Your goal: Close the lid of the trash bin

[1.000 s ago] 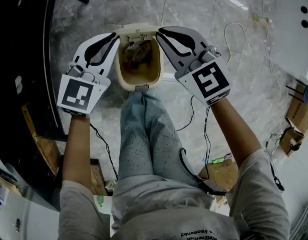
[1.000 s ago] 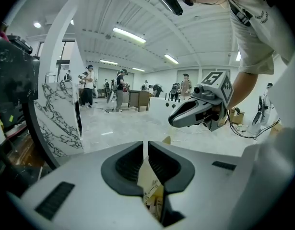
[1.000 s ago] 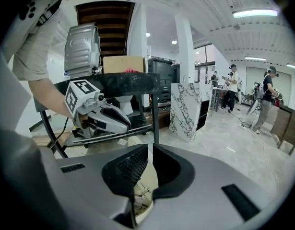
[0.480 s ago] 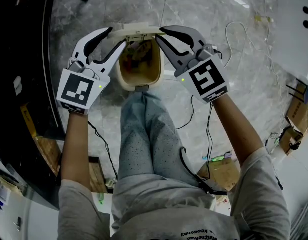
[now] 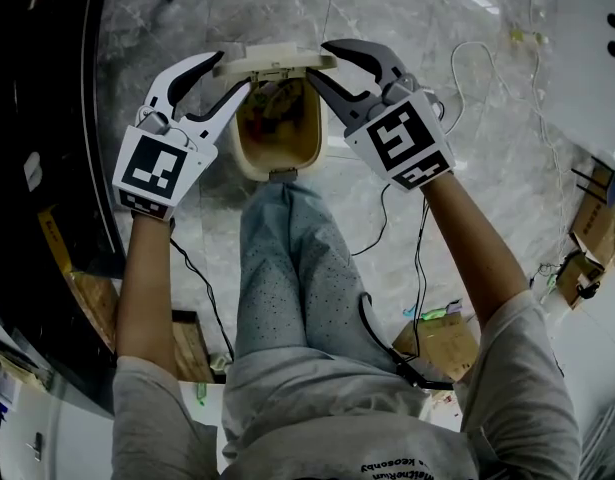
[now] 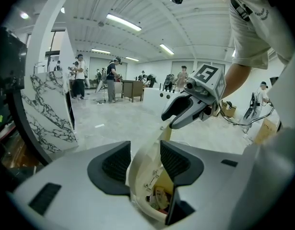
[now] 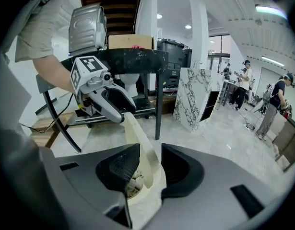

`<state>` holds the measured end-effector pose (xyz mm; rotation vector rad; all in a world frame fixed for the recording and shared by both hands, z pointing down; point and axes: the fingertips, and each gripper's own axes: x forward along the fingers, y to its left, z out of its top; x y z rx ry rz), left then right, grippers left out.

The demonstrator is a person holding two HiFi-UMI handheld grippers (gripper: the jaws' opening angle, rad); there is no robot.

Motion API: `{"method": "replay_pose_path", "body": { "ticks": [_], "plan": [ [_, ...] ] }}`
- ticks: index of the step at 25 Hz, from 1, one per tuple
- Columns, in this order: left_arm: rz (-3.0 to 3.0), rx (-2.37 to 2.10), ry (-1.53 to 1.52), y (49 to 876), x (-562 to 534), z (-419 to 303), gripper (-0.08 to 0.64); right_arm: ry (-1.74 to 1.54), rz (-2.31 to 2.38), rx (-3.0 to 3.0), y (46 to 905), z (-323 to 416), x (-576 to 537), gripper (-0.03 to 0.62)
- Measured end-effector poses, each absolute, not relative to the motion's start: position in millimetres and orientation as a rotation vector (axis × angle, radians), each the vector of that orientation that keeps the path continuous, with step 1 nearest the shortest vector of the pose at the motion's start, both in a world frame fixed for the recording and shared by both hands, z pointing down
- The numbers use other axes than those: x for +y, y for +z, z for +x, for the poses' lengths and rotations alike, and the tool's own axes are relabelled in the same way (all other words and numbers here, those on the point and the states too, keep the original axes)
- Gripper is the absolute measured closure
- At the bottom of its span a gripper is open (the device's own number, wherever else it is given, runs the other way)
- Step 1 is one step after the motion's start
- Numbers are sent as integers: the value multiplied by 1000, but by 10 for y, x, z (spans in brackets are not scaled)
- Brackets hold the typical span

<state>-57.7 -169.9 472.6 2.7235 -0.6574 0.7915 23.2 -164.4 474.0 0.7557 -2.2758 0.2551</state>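
A cream trash bin (image 5: 249,153) stands on the floor in front of the person's knees, with rubbish (image 5: 277,103) showing inside. Its lid (image 5: 275,63) stands raised at the far rim. My left gripper (image 5: 230,73) is at the lid's left end and its jaws are opening. In the left gripper view the lid's edge (image 6: 137,171) runs between the pads. My right gripper (image 5: 320,60) is at the lid's right end, jaws also opening. In the right gripper view the lid (image 7: 137,133) passes between its pads with a gap showing.
A black table (image 5: 47,118) runs along the left, its legs (image 7: 159,95) just beyond the bin. The person's leg (image 5: 287,268) is right behind the bin. Cables (image 5: 387,228) trail over the marble floor on the right, near cardboard boxes (image 5: 597,228).
Both grippers' jaws went from shut to wide apart, the left first. Both hands sank a little, and the lid's ends now sit between the jaws.
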Motion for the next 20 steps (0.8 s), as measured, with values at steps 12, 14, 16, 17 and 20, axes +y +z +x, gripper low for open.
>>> {"method": "replay_pose_path", "body": {
  "ticks": [12, 14, 16, 17, 20],
  "plan": [
    [2736, -658, 839, 4785, -1709, -558, 382, 211, 737, -2264, 4767, 233, -1637, 480],
    [2743, -664, 857, 4783, -1708, -570, 422, 197, 724, -2262, 4766, 233, -1619, 483],
    [2754, -657, 874, 4781, -1682, -576, 426, 186, 714, -2259, 4766, 228, -1584, 485],
    [2760, -652, 881, 4780, -1661, -578, 430, 182, 711, -2259, 4766, 225, -1562, 485],
    [2775, -642, 886, 4781, -1588, -587, 431, 170, 704, -2260, 4767, 215, -1490, 485]
  ]
}}
